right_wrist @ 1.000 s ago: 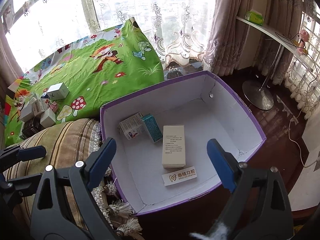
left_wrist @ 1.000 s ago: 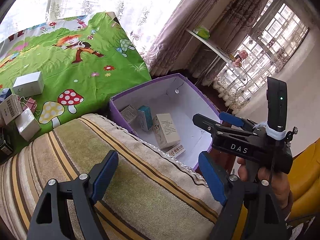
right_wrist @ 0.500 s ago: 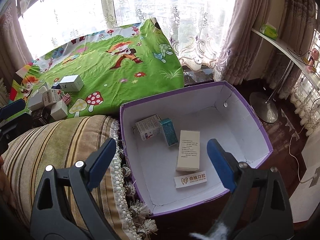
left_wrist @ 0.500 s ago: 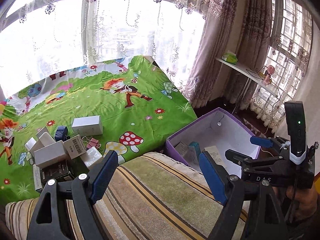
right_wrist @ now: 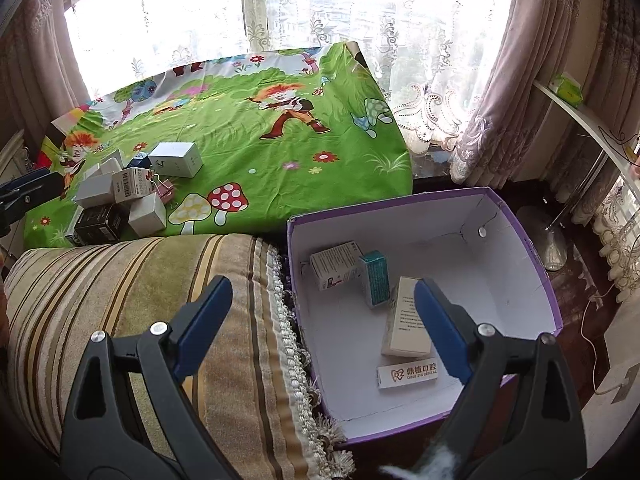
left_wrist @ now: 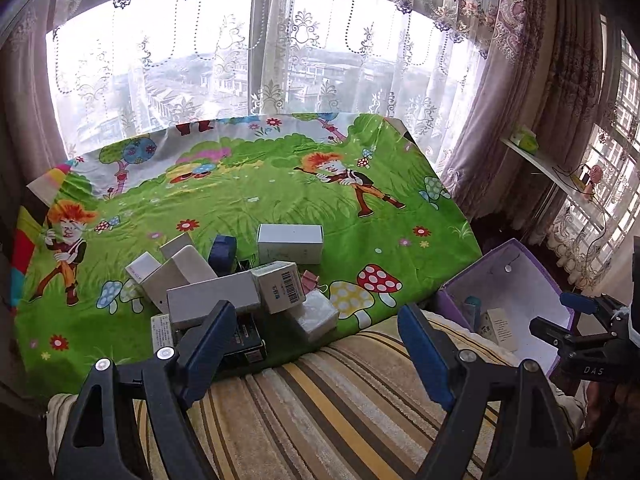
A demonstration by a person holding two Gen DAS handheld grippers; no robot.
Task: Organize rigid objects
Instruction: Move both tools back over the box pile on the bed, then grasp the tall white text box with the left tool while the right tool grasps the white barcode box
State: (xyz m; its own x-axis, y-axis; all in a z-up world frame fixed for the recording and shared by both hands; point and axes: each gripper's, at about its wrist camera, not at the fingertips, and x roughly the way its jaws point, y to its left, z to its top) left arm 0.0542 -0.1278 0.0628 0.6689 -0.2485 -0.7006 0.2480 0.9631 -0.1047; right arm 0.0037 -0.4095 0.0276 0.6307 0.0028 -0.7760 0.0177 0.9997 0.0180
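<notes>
Small cartons ahead of the left gripper

Left gripper [left_wrist: 316,344], fingers spread and empty, faces a heap of small cartons [left_wrist: 240,288] on the green cartoon cloth [left_wrist: 280,200], just beyond a striped cushion [left_wrist: 340,408]. Right gripper [right_wrist: 324,328], also spread and empty, hovers by the purple box [right_wrist: 536,256] far right, so the left is nearer.

Boxes you have inside the purple bin [right_wrist: 532,256]: four
Purple bins: one
Boxes you see piled on the green cloth [left_wrist: 360,240]: about nine, some partly hidden
</notes>
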